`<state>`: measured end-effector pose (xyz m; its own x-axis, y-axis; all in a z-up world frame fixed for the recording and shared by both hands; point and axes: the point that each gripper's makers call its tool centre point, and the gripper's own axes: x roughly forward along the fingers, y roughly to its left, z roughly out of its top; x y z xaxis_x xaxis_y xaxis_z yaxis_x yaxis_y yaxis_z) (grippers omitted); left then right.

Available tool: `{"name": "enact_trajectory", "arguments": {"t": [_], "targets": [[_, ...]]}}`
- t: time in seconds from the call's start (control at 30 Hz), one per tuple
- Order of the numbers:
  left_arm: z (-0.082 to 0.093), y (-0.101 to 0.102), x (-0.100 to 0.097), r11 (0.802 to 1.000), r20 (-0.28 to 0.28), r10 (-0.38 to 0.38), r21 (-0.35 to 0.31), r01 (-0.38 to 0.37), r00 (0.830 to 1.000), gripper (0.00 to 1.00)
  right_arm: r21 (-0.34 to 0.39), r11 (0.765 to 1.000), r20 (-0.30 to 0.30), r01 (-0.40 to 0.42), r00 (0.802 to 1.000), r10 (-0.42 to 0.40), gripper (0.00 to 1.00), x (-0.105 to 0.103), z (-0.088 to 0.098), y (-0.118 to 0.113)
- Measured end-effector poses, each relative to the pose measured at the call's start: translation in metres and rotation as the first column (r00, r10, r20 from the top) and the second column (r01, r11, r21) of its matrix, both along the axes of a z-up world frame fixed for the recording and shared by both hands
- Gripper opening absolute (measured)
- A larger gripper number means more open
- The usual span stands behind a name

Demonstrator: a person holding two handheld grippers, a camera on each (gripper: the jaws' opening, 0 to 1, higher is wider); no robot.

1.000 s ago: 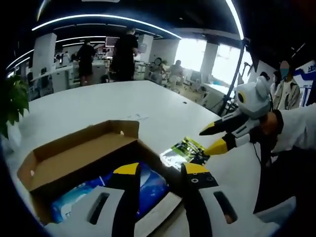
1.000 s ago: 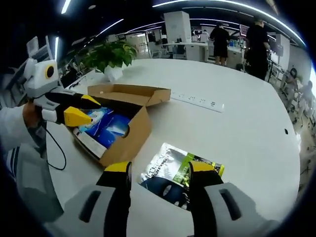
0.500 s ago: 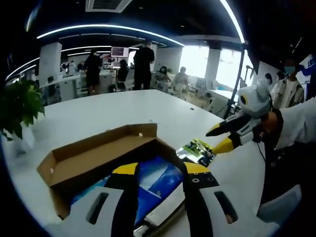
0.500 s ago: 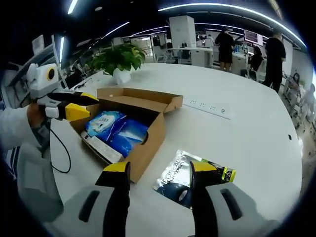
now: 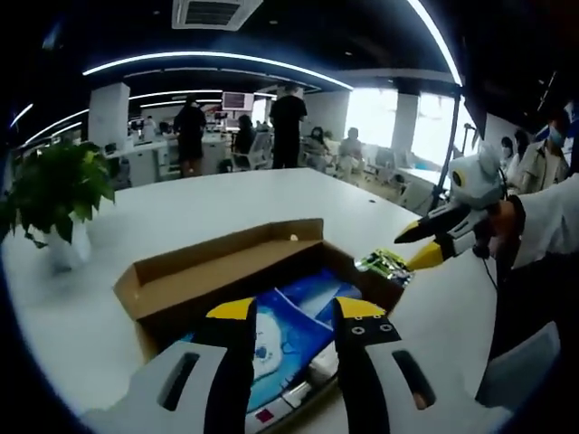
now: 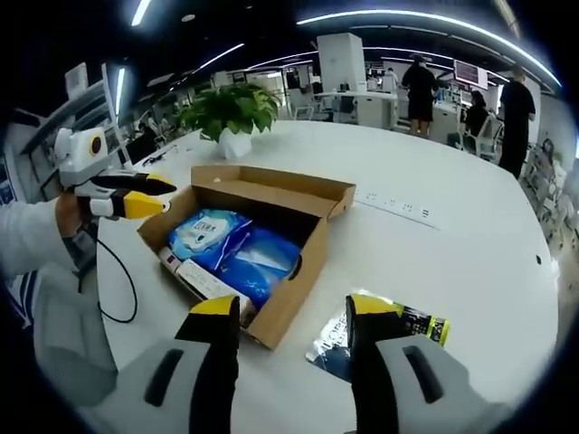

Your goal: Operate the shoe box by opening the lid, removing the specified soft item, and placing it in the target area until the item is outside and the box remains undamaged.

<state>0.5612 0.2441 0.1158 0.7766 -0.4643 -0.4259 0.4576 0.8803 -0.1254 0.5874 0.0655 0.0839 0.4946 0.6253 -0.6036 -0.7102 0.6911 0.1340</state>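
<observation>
Your box (image 6: pixel 262 235) sits open on the white surface (image 6: pixel 470 262), blue packs (image 6: pixel 240 249) inside, and a green packet (image 6: pixel 412 325) already lies out beside it (likely done); both your left tool (image 5: pixel 294 312) and right tool (image 6: pixel 294 307) stand apart, empty

The scene is lit brightly by curved ceiling light strips (image 5: pixel 226 59) and by daylight from windows (image 5: pixel 375 113), which are blown out. Straight lines are bent strongly toward the edges, and distant figures are rendered soft. The white desk (image 6: pixel 470 244) is evenly lit, with faint shadows.
</observation>
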Motion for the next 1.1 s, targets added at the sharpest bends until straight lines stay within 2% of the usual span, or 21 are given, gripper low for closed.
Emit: {"name": "enact_trajectory", "arguments": {"t": [0.27, 0.77, 1.1], "targets": [[-0.002, 0.022, -0.008, 1.0, -0.004, 0.023, 0.0, -0.023, 1.0, 0.33, 0.003, 1.0, 0.008, -0.015, 1.0, 0.015, 0.44, -0.004, 0.004, 0.017], [-0.008, 0.05, -0.019, 0.998, -0.011, 0.062, -0.004, -0.062, 0.998, 0.36, 0.006, 0.999, 0.018, -0.042, 0.999, 0.042, 0.44, -0.009, 0.007, 0.045], [-0.022, 0.068, -0.03, 0.994, -0.062, 0.112, 0.001, -0.112, 0.992, 0.36, 0.004, 0.998, 0.015, -0.057, 0.998, 0.057, 0.44, -0.008, 0.004, 0.053]]}}
